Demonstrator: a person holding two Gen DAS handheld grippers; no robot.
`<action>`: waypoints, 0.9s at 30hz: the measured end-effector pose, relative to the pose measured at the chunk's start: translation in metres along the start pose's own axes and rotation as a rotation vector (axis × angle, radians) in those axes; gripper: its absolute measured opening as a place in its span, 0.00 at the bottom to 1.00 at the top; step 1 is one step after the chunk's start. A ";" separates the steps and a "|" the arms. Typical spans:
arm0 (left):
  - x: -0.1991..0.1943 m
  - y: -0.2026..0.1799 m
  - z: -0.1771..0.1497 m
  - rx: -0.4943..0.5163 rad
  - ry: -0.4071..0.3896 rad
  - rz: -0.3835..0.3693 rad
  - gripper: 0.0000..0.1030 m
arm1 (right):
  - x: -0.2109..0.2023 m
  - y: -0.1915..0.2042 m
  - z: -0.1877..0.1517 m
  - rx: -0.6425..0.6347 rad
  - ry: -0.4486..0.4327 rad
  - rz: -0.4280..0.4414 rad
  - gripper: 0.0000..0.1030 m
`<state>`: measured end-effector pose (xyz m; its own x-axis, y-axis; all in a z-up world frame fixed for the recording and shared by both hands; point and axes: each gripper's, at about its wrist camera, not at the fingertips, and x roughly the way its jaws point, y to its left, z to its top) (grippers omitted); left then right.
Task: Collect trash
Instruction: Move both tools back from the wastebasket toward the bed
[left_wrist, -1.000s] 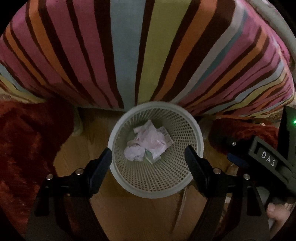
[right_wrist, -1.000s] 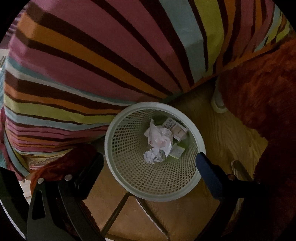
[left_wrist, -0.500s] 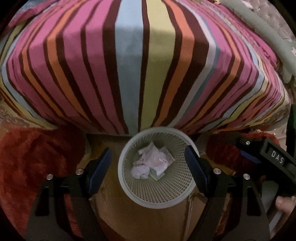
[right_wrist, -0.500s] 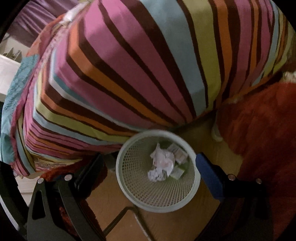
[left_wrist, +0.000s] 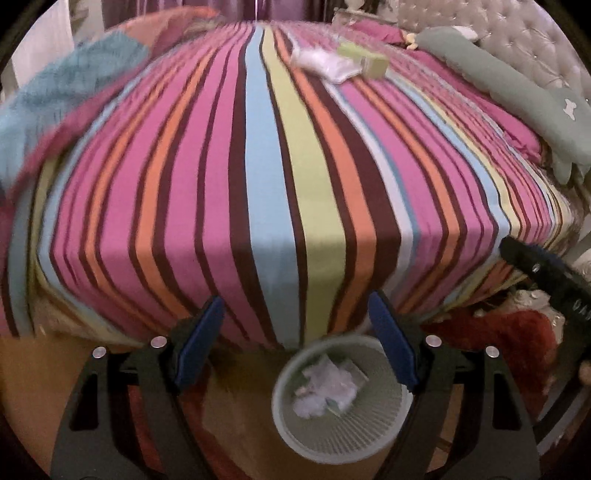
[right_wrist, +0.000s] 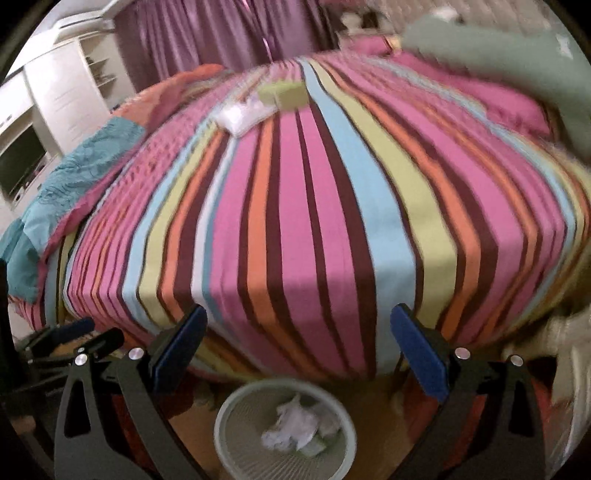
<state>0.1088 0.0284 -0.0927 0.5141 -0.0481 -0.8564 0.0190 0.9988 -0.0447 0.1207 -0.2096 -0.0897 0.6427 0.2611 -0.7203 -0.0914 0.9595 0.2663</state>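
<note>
blurred packets (left_wrist: 325, 64) on striped bed (left_wrist: 258, 166)

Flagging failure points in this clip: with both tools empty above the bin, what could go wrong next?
1. The yellow-green box and white plastic packet lie far up the striped bedspread; reaching them may be a stretch.
2. The flat packet could slip from the open left hand-held gripper or right hand-held gripper.
3. The white mesh wastebasket stands close under the bed edge, so drops may miss.

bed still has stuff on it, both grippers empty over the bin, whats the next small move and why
Probably reach one open gripper, say the right gripper, across the striped bed toward the white packet and green box. The basket already holds crumpled paper.
</note>
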 end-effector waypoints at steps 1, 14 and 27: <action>-0.001 0.000 0.006 0.004 -0.014 0.000 0.76 | 0.000 0.000 0.005 -0.009 -0.011 0.003 0.92; 0.014 -0.009 0.093 0.094 -0.124 -0.053 0.76 | 0.024 -0.008 0.080 -0.047 -0.048 0.016 0.92; 0.048 -0.015 0.173 0.179 -0.194 -0.090 0.76 | 0.064 -0.004 0.143 -0.103 -0.079 0.027 0.92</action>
<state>0.2817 0.0121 -0.0441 0.6578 -0.1519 -0.7377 0.2143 0.9767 -0.0101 0.2707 -0.2117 -0.0455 0.6961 0.2820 -0.6602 -0.1848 0.9590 0.2148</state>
